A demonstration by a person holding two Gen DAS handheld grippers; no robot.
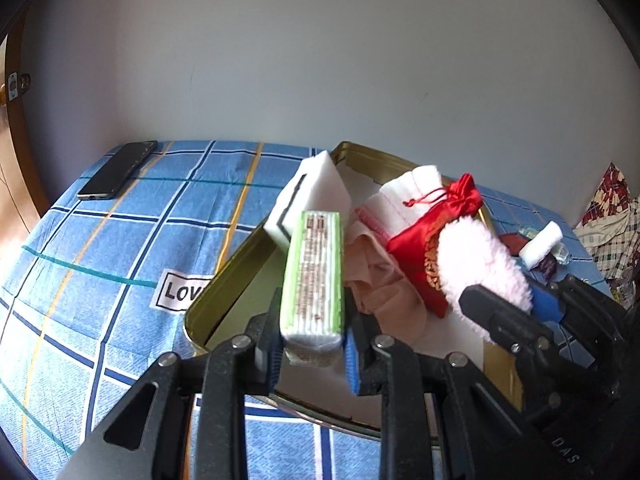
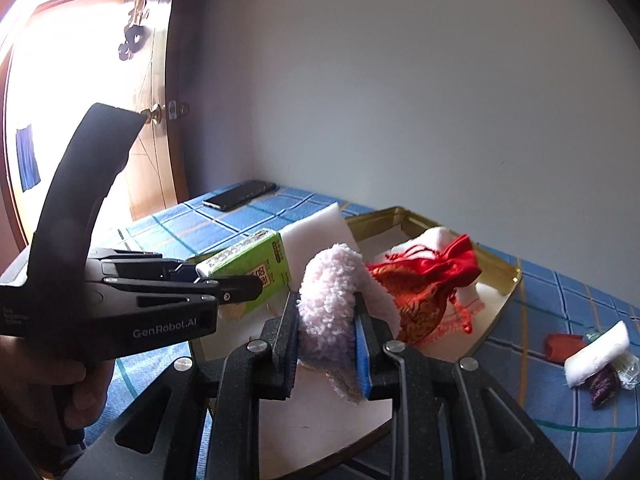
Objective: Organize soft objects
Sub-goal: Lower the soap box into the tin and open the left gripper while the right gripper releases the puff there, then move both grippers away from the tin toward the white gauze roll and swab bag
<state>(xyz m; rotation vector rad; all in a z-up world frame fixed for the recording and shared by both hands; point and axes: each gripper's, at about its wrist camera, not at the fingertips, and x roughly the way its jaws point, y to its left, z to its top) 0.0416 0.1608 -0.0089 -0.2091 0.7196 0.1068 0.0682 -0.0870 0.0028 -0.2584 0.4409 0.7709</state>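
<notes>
Blue checked cloth [image 1: 120, 240] covered the table against a plain pale wall, with a dark phone [image 1: 116, 170] lying flat near its far left corner and a wooden door [image 2: 152, 168] beyond it. On the cloth sat our gold tin tray [image 1: 224, 276], already loaded with soft things: a white sponge block [image 1: 316, 184] leaning at its far left edge, a red satin pouch [image 1: 432, 224] with a drawstring, white cloth with pink stitching [image 1: 404, 196] under and behind the pouch, and a beige fabric [image 1: 380, 288] crumpled in the middle.

Our left gripper [image 1: 312, 344] was closed on a green tissue pack [image 1: 314, 276], its blue pads pressing both sides, and the pack hung over the near left part of the tray. Our right gripper [image 2: 326, 340] was clamped on a fluffy pink pad [image 2: 328, 296], squeezed between its fingers and held over the tray beside the pouch. We saw a hand [image 2: 68, 392] gripping the left tool's handle.

Off to the right, outside the tray, lay a white roll [image 2: 596, 354] on the cloth, touching a small purple item [image 2: 602, 386] and a red scrap [image 2: 560, 346] just beside it.
</notes>
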